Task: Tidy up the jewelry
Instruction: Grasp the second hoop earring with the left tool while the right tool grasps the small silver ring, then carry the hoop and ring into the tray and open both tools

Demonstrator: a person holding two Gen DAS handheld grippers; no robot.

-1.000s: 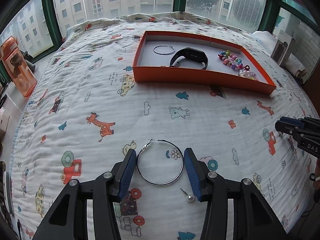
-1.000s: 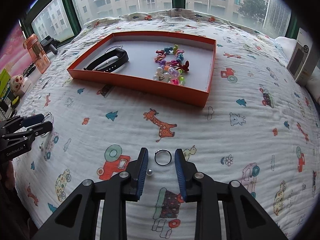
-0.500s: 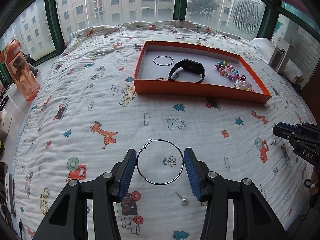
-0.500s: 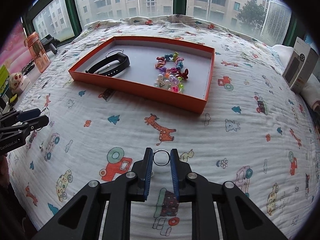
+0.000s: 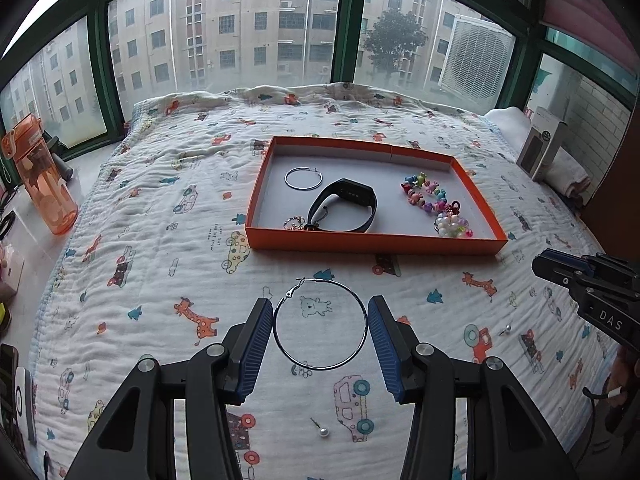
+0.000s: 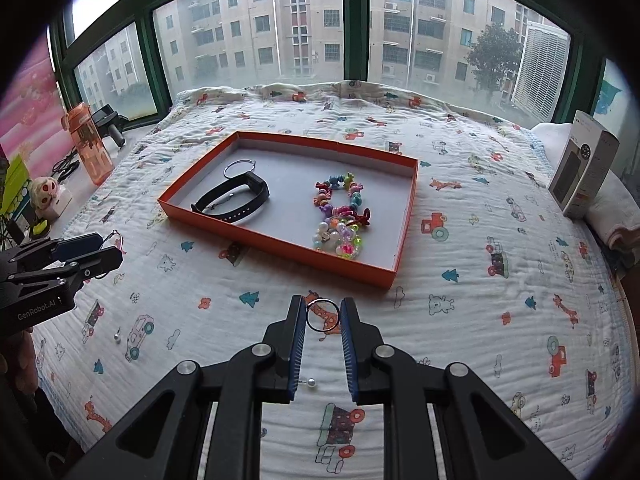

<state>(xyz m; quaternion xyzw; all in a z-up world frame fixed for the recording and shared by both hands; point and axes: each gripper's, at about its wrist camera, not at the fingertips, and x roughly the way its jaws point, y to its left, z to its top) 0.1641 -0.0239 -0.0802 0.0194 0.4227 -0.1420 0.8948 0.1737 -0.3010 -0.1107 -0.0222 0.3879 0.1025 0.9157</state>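
My left gripper [image 5: 320, 320] is shut on a large silver hoop earring [image 5: 362, 312] and holds it above the quilt. My right gripper [image 6: 323, 316] is shut on a small silver ring [image 6: 310, 322], lifted off the quilt. The orange tray [image 5: 372, 242] lies ahead and holds a second hoop earring [image 5: 303, 178], a black smart band [image 5: 346, 208] and a colourful bead bracelet [image 5: 436, 208]. The tray also shows in the right wrist view [image 6: 280, 242]. A pearl stud [image 5: 323, 432] lies under the left gripper, another pearl stud [image 6: 311, 383] under the right.
An orange water bottle [image 5: 38, 180] stands at the left edge of the bed. A boxed product [image 6: 582, 172] rests on a folded towel at the right. Windows run along the far side. The left gripper shows in the right wrist view [image 6: 100, 252].
My right gripper closed on the small ring and lifted it toward the tray. My left gripper rose and moved forward with the hoop earring; its pearl stud stayed behind.
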